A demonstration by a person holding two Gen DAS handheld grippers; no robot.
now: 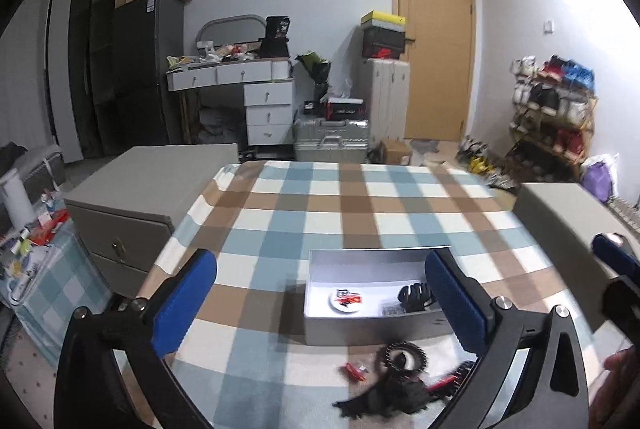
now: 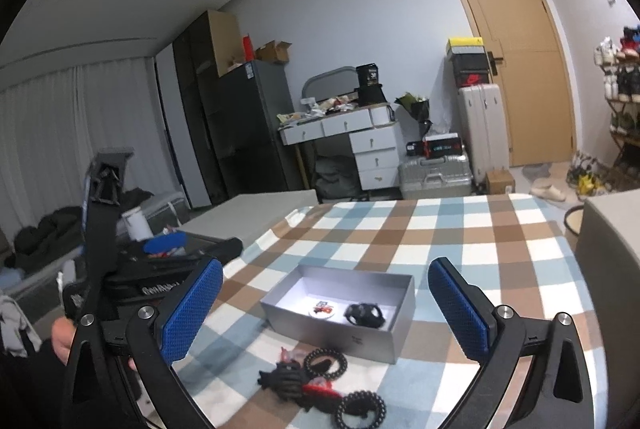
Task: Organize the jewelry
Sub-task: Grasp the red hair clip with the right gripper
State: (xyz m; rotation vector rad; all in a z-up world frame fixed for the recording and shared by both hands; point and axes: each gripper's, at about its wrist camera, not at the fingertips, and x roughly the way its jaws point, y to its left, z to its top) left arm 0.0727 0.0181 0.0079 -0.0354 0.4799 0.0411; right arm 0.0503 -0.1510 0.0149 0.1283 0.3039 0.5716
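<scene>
- The left gripper (image 1: 320,305) stood with its blue-padded jaws spread wide, holding nothing, above the near part of the checked tablecloth (image 1: 360,205).
- The right gripper (image 2: 326,309) was likewise wide open and empty; no pad touched anything.
- A shallow grey box (image 2: 372,343) sat open on the cloth, seen between the fingers in both views.
- Inside the box lay a round white badge with red and black print (image 2: 322,310) on the left and a black bracelet (image 2: 365,315) just right of it, the two apart.
- In the left wrist view a small dark, blurred thing (image 1: 394,310) lay near the box's front wall; I could not tell what it was.
- On the cloth, nearer than the box, lay a loose pile of jewelry (image 2: 296,381): black beaded bracelets, one ring-shaped (image 2: 326,363) just beside the box's front wall, another (image 2: 360,411) nearest of all.
- Red pieces were mixed into the pile, and a small red item (image 1: 354,371) lay just left of it in the left wrist view.
- Part of a hand (image 2: 64,339) showed at the left edge of the right wrist view.
</scene>
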